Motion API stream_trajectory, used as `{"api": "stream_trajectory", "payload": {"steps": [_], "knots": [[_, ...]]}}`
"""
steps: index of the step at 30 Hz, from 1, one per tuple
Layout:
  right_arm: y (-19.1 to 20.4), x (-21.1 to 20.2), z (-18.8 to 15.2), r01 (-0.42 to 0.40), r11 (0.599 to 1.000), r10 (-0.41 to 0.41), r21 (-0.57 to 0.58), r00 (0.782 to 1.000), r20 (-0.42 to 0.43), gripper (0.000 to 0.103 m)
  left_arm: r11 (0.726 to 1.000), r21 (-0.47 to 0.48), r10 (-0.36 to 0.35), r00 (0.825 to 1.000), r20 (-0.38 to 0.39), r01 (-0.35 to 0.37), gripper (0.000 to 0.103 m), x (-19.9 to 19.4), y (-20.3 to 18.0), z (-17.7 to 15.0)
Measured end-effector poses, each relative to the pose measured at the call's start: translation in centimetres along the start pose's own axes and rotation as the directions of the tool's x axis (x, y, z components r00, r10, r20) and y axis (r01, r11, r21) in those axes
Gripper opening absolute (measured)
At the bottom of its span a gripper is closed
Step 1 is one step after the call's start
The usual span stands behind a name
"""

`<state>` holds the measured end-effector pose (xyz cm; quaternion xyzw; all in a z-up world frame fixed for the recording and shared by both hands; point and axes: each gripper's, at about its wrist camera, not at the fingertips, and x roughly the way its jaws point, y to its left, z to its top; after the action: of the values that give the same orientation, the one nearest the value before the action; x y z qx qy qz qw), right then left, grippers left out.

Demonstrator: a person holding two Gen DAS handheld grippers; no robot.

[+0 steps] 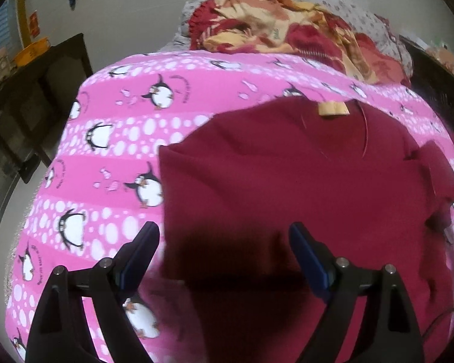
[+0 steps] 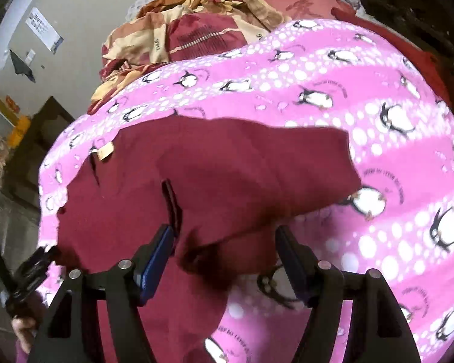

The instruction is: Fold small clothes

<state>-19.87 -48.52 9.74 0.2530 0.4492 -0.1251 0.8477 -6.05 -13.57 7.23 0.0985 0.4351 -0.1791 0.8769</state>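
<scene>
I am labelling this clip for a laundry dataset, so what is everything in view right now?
maroon garment: one, dark red, spread on the blanket, tan neck label at its far edge
penguin blanket: one, pink with white dots and black-and-white penguins, covering the work surface
patterned cloth pile: one heap, red, orange and cream, beyond the blanket
dotted grey cloth: one, pale grey, under and behind that heap
dark furniture: one piece, brown-black, left of the blanket
wall papers: a few, white, on the pale wall
left gripper: one, black with blue pads, open above the garment's near part
right gripper: one, black with blue pads, open over the garment's near edge
</scene>
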Motion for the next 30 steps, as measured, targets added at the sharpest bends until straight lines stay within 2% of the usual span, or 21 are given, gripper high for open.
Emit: {"api": "stream_trajectory", "payload": {"steps": [6,10,16,20,30], "knots": [[6.9,1.7,-0.8,-0.112,0.978,0.11,-0.177,0.994,-0.021,0.074,1.0,-0.001,0.021,0.999,-0.025,-0.021,0.087,1.6,-0.8,-0.2],[10.5,4.8,-0.1,-0.094,0.959,0.089,-0.266,0.996,-0.031,0.074,0.999,-0.007,0.036,0.999,-0.038,-0.036,0.086,2.5,-0.8,-0.2],[10.5,9.7,1.8,-0.081,0.977,0.063,-0.197,0.993,-0.098,0.074,0.999,0.001,0.046,0.997,-0.054,-0.046,0.086,3.7,-0.9,-0.3],[10.2,11.4,2.0,-0.008,0.978,-0.012,-0.209,0.995,-0.096,0.073,0.999,0.004,0.051,0.996,-0.069,-0.051,0.086,4.4,-0.8,-0.5],[9.9,7.5,0.6,-0.008,0.97,-0.017,-0.242,0.995,-0.101,0.074,0.999,-0.04,0.026,0.998,-0.055,-0.029,0.086,2.7,0.2,-0.3]]}}
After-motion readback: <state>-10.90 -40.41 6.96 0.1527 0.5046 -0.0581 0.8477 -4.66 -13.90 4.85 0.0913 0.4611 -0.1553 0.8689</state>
